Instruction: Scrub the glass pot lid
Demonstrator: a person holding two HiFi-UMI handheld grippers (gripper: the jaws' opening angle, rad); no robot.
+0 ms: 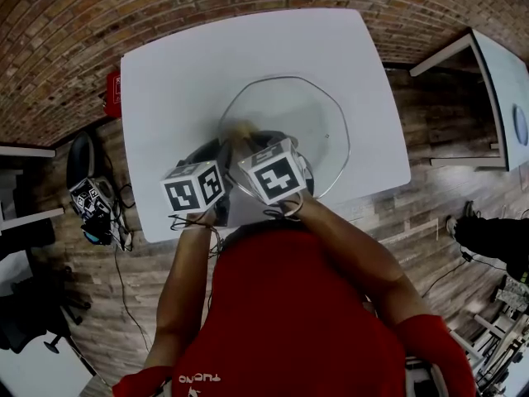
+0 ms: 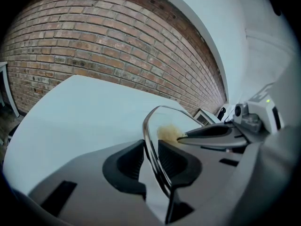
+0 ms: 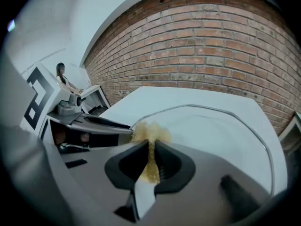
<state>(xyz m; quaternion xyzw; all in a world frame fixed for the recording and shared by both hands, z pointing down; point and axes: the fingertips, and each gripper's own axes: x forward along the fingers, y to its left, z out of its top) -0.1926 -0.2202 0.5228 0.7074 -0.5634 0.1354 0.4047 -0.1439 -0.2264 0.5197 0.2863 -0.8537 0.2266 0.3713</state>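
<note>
Two tools angle downward, side by side: left gripper (image 2: 150, 163) clamps the rim of the glass lid (image 1: 324, 110), right gripper (image 3: 151, 160) pinches a yellow scrubber (image 3: 150, 133) against the glass, over a white table (image 1: 178, 73); brick wall (image 2: 94, 41) beyond.

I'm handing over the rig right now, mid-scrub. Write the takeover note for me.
Left gripper: shut on the rim of the glass pot lid, which sits over the white table.
Right gripper: shut on a yellow scrubbing pad, pressed to the lid beside the left gripper.
Done: both grips made, pad on glass.
Left: scrub across the lid; its cleanliness cannot be judged.
</note>
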